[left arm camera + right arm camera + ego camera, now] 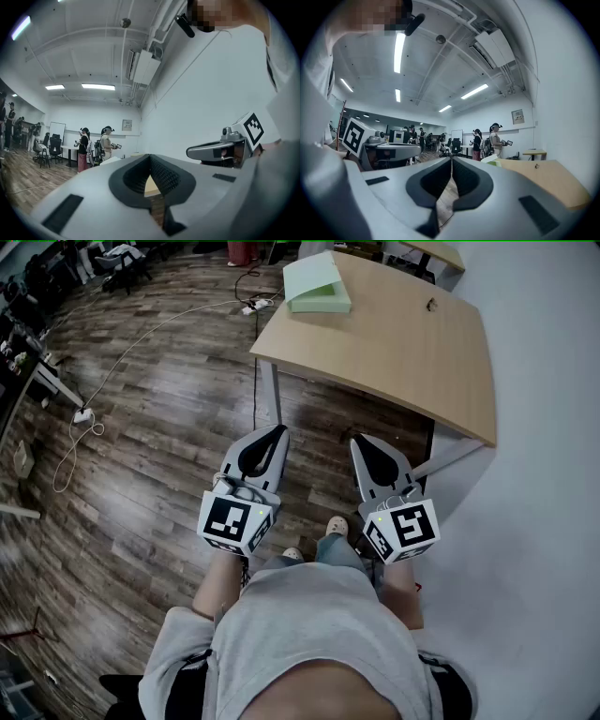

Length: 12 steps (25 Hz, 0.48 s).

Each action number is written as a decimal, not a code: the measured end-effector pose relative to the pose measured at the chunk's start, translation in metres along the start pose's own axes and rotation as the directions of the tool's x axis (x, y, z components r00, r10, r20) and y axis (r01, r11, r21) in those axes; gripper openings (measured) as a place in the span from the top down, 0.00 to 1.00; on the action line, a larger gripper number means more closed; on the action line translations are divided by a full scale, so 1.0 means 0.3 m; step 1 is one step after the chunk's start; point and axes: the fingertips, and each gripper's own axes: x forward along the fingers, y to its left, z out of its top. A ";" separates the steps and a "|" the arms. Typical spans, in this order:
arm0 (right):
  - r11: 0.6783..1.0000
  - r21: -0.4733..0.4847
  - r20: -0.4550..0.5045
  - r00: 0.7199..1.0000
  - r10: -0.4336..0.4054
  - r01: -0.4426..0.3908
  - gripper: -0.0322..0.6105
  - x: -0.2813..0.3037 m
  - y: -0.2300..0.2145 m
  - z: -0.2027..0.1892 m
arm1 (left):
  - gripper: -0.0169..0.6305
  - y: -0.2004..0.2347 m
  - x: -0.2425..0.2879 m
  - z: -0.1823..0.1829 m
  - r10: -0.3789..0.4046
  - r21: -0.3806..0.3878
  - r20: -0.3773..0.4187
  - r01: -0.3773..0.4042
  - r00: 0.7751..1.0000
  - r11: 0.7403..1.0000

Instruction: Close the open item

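Head view showed the person standing well back from the worktop (403, 352), with both tools held level in front of the body and aimed toward it. The left tool (277, 432) had its jaws pressed together with nothing between them, and the right tool (360, 442) was likewise closed and empty. That looked like a carrying posture for the approach rather than a grip. The pale green box (317, 284), its lid raised, sat at the far left corner of the worktop, well apart from both tools. Judging by that gap, the closing had not begun. The person would need to step nearer, and a closed tool tip would probably serve to push the lid down. A cable (141, 343) trailed over the wooden floor (141, 474), off to the left.
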 end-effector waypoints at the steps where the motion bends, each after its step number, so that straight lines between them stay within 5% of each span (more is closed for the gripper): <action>1: 1.000 -0.001 0.000 1.000 0.000 0.000 0.93 0.001 0.003 0.001 | 0.95 0.001 -0.002 0.002 -0.001 -0.002 0.001 0.001 1.000 1.000; 12: 1.000 -0.008 -0.004 1.000 -0.004 0.004 0.93 -0.018 0.015 0.013 | 0.95 -0.014 -0.010 0.016 -0.011 0.003 0.003 0.011 1.000 1.000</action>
